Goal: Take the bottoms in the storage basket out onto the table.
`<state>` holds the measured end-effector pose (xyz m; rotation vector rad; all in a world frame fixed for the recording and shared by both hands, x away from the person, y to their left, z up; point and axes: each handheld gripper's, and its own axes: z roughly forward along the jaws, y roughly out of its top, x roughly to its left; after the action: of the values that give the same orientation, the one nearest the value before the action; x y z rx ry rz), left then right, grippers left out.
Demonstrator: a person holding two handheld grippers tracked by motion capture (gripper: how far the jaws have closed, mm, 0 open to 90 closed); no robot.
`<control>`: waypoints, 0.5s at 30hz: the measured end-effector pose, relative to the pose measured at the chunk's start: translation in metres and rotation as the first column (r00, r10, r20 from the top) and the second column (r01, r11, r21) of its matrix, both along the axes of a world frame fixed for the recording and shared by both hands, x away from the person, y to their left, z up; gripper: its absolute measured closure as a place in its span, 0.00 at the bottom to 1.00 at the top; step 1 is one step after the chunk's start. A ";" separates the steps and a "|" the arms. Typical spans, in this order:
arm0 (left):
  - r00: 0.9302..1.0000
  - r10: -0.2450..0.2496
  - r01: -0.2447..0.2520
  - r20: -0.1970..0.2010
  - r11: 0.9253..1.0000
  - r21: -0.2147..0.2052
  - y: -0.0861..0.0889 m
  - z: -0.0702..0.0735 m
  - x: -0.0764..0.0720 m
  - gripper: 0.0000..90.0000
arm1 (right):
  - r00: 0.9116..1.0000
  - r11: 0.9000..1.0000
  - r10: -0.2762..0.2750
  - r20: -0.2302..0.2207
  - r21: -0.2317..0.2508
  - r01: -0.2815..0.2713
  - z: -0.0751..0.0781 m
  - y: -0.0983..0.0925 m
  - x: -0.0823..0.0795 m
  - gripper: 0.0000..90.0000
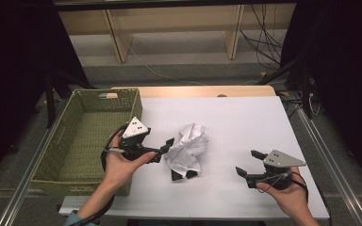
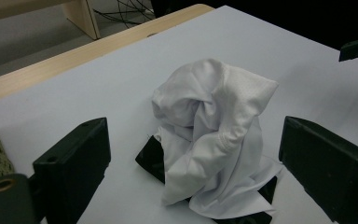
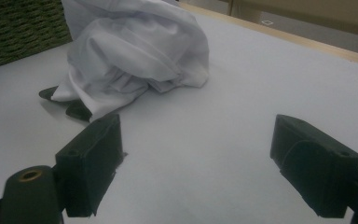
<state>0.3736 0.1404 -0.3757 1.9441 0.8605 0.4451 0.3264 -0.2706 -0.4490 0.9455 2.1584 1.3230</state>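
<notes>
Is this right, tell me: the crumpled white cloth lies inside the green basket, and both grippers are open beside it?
Not quite. The white cloth lies on the white table, outside the green basket, as the high view shows. The rest holds: the left gripper and the right gripper are both open, one on each side of the cloth.

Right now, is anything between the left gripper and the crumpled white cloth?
Nothing visible. The left gripper is open, its jaws facing the white cloth across bare table. The basket sits behind it, on the far side from the cloth.
</notes>
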 end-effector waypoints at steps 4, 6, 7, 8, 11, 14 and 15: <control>1.000 0.004 -0.004 0.011 1.000 0.000 0.003 0.002 -0.003 0.10 | 1.000 1.000 -0.002 -0.003 0.002 0.002 0.000 0.000 0.000 0.20; 1.000 0.007 -0.007 0.014 1.000 -0.001 0.005 0.003 -0.004 0.10 | 1.000 1.000 -0.001 -0.002 0.001 0.001 0.000 0.000 0.000 0.20; 1.000 0.005 -0.005 0.016 1.000 0.000 0.006 0.004 -0.005 0.10 | 1.000 1.000 -0.001 -0.002 0.000 0.001 0.000 0.000 0.000 0.20; 1.000 0.005 -0.005 0.017 1.000 0.001 0.007 0.004 -0.006 0.10 | 1.000 1.000 -0.001 -0.002 0.000 0.001 0.000 0.000 0.000 0.20; 1.000 0.013 -0.013 0.020 1.000 -0.002 0.011 0.005 -0.007 0.10 | 1.000 1.000 -0.001 -0.002 0.000 0.001 0.000 0.000 0.000 0.20; 1.000 0.019 -0.019 0.022 1.000 -0.002 0.015 0.005 -0.008 0.10 | 1.000 1.000 -0.001 -0.001 0.003 0.001 0.000 0.000 0.000 0.20; 1.000 0.021 -0.021 0.023 1.000 -0.005 0.016 0.005 -0.009 0.10 | 1.000 1.000 -0.002 -0.003 0.001 0.002 0.000 0.000 0.000 0.20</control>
<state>0.3650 0.1565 -0.3705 1.9237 0.8676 0.4766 0.3261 -0.2709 -0.4490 0.9502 2.1583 1.3233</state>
